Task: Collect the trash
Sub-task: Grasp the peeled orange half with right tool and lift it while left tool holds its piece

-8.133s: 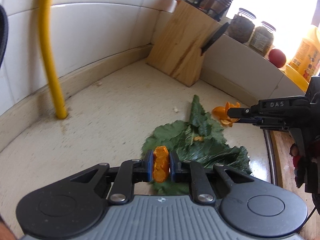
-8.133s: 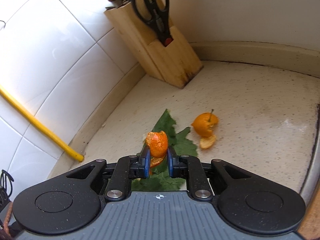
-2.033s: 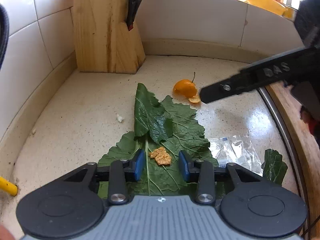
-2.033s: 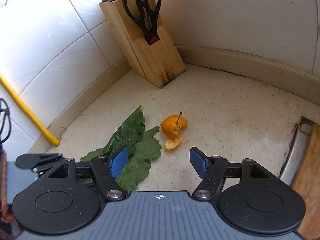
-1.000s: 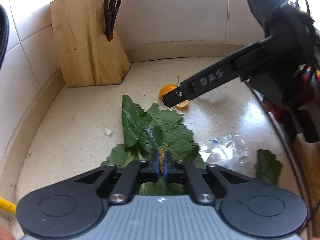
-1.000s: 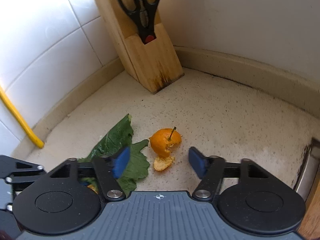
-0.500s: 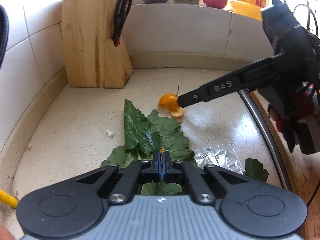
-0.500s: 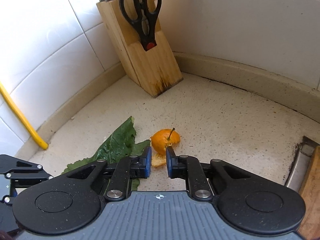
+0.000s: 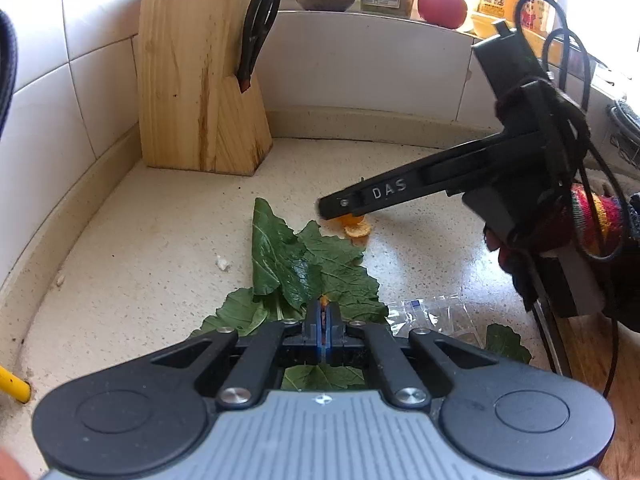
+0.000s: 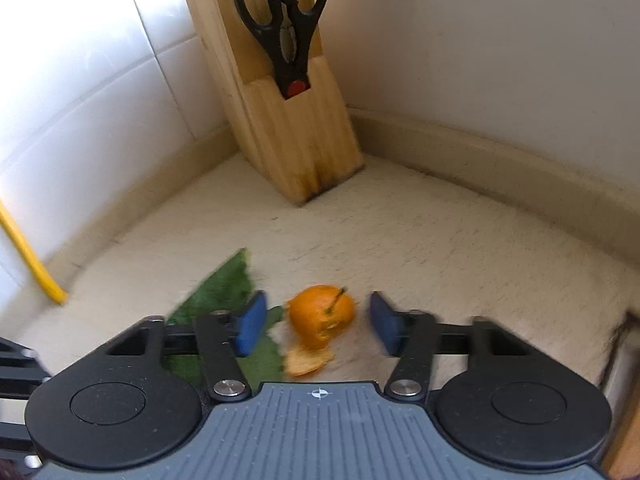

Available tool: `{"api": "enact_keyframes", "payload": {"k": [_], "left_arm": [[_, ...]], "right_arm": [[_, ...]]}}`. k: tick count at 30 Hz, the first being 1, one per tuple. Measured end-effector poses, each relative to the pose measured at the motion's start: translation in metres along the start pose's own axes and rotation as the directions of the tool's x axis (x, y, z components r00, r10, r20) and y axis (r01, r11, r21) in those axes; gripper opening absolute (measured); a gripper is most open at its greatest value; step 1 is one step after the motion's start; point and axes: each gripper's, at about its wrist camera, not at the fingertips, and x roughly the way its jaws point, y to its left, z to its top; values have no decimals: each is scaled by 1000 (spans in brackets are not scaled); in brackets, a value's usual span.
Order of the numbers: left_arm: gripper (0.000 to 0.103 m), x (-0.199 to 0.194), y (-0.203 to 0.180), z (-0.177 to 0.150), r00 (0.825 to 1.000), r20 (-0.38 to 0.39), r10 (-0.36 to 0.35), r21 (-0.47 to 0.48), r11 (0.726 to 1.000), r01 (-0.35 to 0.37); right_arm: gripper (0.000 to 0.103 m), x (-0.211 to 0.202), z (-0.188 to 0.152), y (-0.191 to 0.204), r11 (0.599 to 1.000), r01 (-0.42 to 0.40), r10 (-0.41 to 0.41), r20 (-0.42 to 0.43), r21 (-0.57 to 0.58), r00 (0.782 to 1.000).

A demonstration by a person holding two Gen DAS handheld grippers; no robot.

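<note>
Two grippers over the counter scraps: one pinched on a peel crumb, the other spread around the orange peel.

My left gripper [image 9: 323,334] has its blue pads pressed together on a small orange scrap [image 9: 323,301] that pokes out just ahead of the tips, above the green leaves [image 9: 304,264] lying straight in front of it. My right gripper [image 10: 316,326] has its fingers wide apart, with the orange peel [image 10: 321,314] sitting on the counter [image 10: 440,248] between the pads and a loose peel piece [image 10: 307,360] just nearer me. A clear wrapper [image 9: 428,314] lies ahead and right of my left tool. The knife block [image 10: 280,136] stands well beyond.
</note>
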Motion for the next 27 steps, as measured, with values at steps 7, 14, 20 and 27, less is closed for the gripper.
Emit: {"api": "enact_keyframes", "payload": {"k": [7, 14, 20, 27], "left_arm": [[1, -5, 5, 1, 1000, 9, -13, -37, 999, 13], [1, -23, 4, 6, 998, 57, -4, -62, 998, 8], [1, -51, -3, 6, 995, 99, 25, -75, 997, -17], [1, -93, -9, -9, 986, 134, 95, -117, 990, -79]], "right_arm": [[21, -34, 5, -32, 972, -101, 93, 47, 210, 995], [21, -77, 3, -47, 910, -243, 209, 137, 335, 968], [21, -112, -6, -33, 886, -318, 275, 171, 338, 946], [21, -143, -11, -7, 884, -374, 333, 182, 280, 925]]}}
